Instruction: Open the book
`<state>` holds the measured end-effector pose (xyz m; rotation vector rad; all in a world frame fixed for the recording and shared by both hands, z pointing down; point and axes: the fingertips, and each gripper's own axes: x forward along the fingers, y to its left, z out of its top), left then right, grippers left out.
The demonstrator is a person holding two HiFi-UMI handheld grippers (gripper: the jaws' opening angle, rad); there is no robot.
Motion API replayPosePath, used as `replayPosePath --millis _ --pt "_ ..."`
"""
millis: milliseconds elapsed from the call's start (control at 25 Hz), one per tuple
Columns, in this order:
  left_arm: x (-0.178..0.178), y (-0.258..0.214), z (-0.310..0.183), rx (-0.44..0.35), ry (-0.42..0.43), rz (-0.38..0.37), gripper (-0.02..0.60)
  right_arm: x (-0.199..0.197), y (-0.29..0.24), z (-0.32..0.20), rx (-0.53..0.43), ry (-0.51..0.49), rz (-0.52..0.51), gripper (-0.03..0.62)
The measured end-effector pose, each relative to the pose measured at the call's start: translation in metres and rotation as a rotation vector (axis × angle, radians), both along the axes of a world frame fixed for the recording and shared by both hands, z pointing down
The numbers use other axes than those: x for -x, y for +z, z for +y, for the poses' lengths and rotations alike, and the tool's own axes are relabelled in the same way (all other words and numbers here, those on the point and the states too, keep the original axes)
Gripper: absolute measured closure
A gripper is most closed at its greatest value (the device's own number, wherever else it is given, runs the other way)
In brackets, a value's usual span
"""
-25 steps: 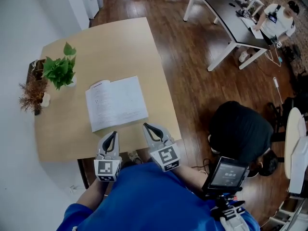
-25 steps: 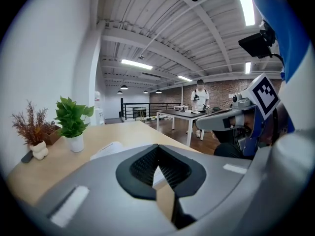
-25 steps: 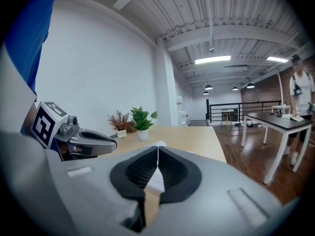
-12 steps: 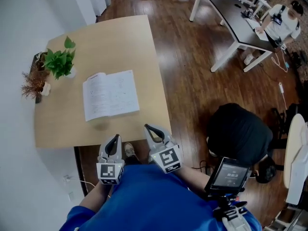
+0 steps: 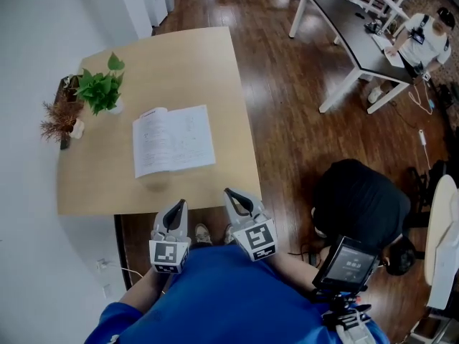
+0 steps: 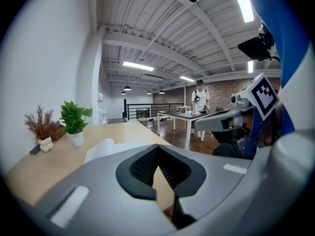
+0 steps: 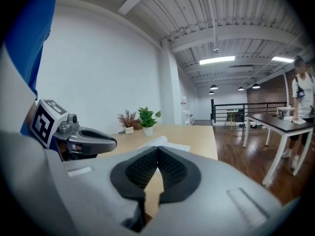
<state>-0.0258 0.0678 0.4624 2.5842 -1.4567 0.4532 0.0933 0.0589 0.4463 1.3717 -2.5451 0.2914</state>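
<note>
The book point(image 5: 173, 140) lies open and flat on the light wooden table point(image 5: 208, 63), its white printed pages facing up. Both grippers hang off the table's near edge, over the floor, a good way short of the book. My left gripper point(image 5: 177, 206) is shut and holds nothing, and its tips point toward the table. My right gripper point(image 5: 233, 194) is also shut and holds nothing. In the left gripper view the book point(image 6: 104, 146) shows beyond the closed jaws, with the right gripper point(image 6: 216, 122) alongside. The right gripper view shows the book point(image 7: 160, 142) ahead too.
A green potted plant point(image 5: 102, 92) and a dried plant point(image 5: 59, 119) stand at the table's left edge by the white wall. A dark desk on white legs point(image 5: 349, 27) with a person point(image 5: 422, 36) lies at the far right. A black seat point(image 5: 358, 201) stands at my right.
Both grippers have drawn back from over the table's near edge to beyond it, and the view has shifted away from the table. The book lies open as before.
</note>
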Motion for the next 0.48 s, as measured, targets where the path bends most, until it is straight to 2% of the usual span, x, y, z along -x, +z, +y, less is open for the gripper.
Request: replayPosePath --millis 480 --pt "0.006 -0.001 -0.001 -0.007 0.025 -0.008 0.575 0.013 -0.002 0.001 -0.008 0.011 0.001 0.594"
